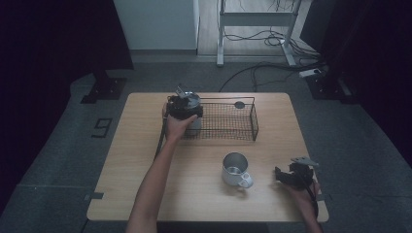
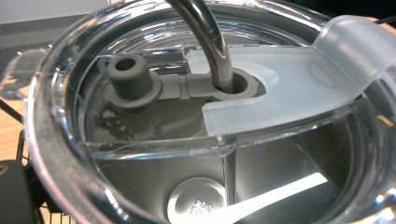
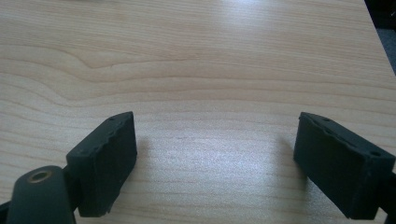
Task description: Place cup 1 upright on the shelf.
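A steel tumbler (image 1: 192, 108) with a clear lid (image 2: 70, 154) stands at the left end of the black wire basket (image 1: 254, 122). My left gripper (image 1: 180, 109) grips it from the near side. Up close, a dark bent straw (image 2: 205, 37) passes through the lid's grey seal, and a grey stopper (image 2: 128, 77) sits beside it. A metal mug (image 1: 235, 169) with a handle stands on the table's front middle. To its right, my right gripper (image 1: 282, 175) rests low over the wood, its pads (image 3: 105, 163) wide apart with bare table between them.
The wooden table (image 1: 141, 160) has bare wood at its left and front. A small dark round thing (image 1: 239, 104) sits at the basket's far rim. Beyond the table are a desk frame (image 1: 221, 43), floor cables and dark stands.
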Demonstrator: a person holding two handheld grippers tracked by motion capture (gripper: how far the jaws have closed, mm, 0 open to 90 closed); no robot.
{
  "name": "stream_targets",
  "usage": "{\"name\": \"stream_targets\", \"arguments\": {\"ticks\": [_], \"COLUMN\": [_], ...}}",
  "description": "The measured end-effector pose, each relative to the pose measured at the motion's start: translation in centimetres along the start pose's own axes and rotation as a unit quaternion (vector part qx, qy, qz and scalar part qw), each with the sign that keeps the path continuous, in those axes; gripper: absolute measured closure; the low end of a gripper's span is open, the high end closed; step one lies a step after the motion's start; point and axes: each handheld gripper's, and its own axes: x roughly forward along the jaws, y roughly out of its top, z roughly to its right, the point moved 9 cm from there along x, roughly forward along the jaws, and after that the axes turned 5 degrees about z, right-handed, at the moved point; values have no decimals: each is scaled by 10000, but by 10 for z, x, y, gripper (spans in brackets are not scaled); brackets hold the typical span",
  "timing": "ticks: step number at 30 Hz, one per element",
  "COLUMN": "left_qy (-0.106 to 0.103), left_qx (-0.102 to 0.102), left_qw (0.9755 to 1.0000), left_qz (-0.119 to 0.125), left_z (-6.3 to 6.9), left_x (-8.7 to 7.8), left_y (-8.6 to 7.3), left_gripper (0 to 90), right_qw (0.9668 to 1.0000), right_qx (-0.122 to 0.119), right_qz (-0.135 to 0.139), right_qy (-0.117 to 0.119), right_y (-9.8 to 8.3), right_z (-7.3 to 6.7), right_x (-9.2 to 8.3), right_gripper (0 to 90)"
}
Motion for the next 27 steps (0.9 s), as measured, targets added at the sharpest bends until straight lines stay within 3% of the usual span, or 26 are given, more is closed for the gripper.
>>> {"name": "stream_targets", "arguments": {"ticks": [10, 19, 27], "left_qy": [-41, -71, -53], "left_qx": [131, 42, 133], "left_qw": [9999, 9999, 9999], "left_qz": [17, 117, 37], "left_z": [3, 0, 1], "left_x": [0, -2, -3], "left_y": [-4, -7, -10], "left_gripper": [38, 37, 29], "right_qw": [10000, 10000, 10000], "right_qx": [-2, -3, -2], "right_qz": [1, -3, 1], "right_qy": [1, 1, -1], "right_y": [0, 0, 0], "right_z": [0, 0, 0], "right_x": [0, 0, 0], "right_gripper": [130, 130, 130]}}
